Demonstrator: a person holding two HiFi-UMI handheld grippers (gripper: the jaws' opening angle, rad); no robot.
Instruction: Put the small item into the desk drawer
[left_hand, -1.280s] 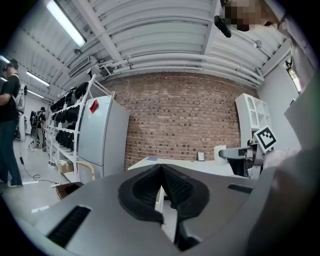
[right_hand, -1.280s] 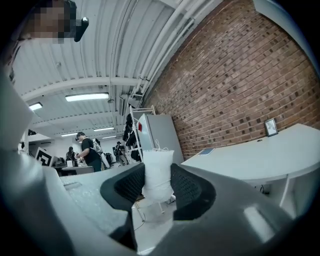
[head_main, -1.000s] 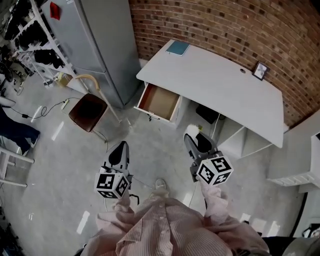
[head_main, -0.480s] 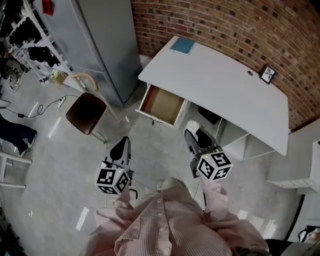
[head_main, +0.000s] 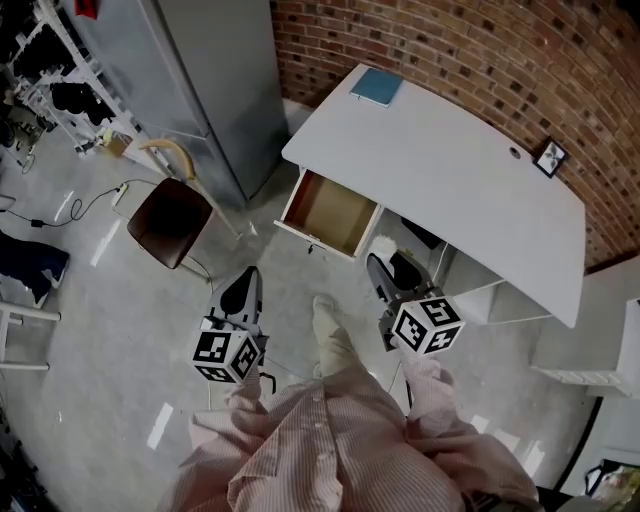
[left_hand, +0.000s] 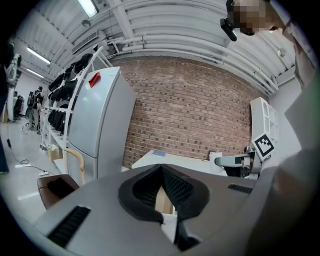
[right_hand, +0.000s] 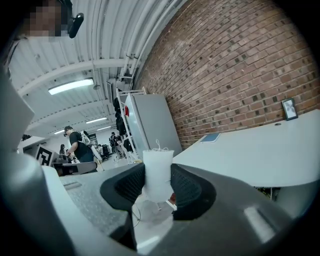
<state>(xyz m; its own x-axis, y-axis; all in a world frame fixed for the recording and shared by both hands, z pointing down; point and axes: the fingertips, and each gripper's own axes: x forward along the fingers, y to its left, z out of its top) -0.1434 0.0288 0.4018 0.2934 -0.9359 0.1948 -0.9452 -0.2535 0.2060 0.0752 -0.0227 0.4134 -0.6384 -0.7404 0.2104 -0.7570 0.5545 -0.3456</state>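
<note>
A white desk (head_main: 450, 180) stands against the brick wall, its wooden drawer (head_main: 330, 213) pulled open toward me. My right gripper (head_main: 385, 268) is shut on a small white item (right_hand: 157, 174), a soft white piece with loose threads on top; the small white item (head_main: 383, 248) pokes out past the jaws, just right of the drawer front. My left gripper (head_main: 240, 292) hangs lower left over the floor, its jaws closed together with nothing between them. In the left gripper view the left gripper (left_hand: 162, 186) points at the desk (left_hand: 165, 161).
A brown chair (head_main: 172, 222) stands left of the drawer, beside a tall grey cabinet (head_main: 190, 80). On the desk lie a blue notebook (head_main: 376, 87) and a small framed picture (head_main: 549, 157). My shoe (head_main: 326, 325) is stepping forward on the grey floor. People stand far off (right_hand: 77, 145).
I have walked closer to the desk; the drawer and desk sit nearer and lower in the head view. My foot has swung forward. Both grippers keep their hold and pose.
</note>
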